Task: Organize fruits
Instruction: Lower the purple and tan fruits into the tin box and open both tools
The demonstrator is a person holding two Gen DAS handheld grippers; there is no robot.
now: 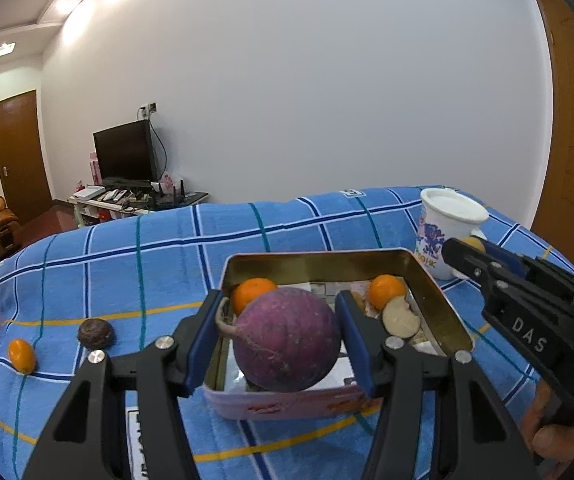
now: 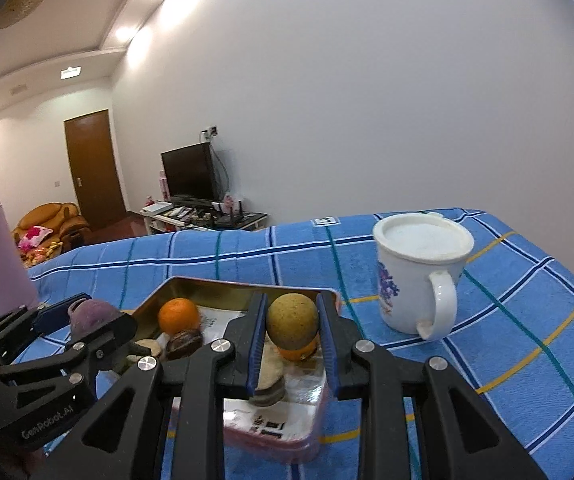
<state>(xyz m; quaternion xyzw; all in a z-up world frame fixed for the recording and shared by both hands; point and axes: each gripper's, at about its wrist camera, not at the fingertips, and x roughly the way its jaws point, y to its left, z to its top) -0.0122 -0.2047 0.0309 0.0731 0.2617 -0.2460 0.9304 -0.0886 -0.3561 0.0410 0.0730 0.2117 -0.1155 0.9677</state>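
My left gripper (image 1: 279, 304) is shut on a round purple fruit (image 1: 287, 340) with a thin root tail, held over the near end of an open pink tin (image 1: 319, 258). Inside the tin lie two oranges (image 1: 253, 292) (image 1: 385, 290) and a pale cut piece (image 1: 401, 318). My right gripper (image 2: 292, 308) is shut on a yellow-brown round fruit (image 2: 293, 318) above the tin (image 2: 247, 286), with an orange (image 2: 179, 316) and a dark brown fruit (image 2: 184, 342) below. The right gripper (image 1: 475, 250) shows at the right of the left wrist view. The left gripper (image 2: 91, 316) shows at the left of the right wrist view.
A dark wrinkled fruit (image 1: 95, 334) and a small orange kumquat (image 1: 22, 355) lie on the blue checked cloth (image 1: 147, 264) left of the tin. A white mug (image 2: 419, 272) stands right of the tin. A lilac tumbler (image 2: 1, 256) stands at the far left.
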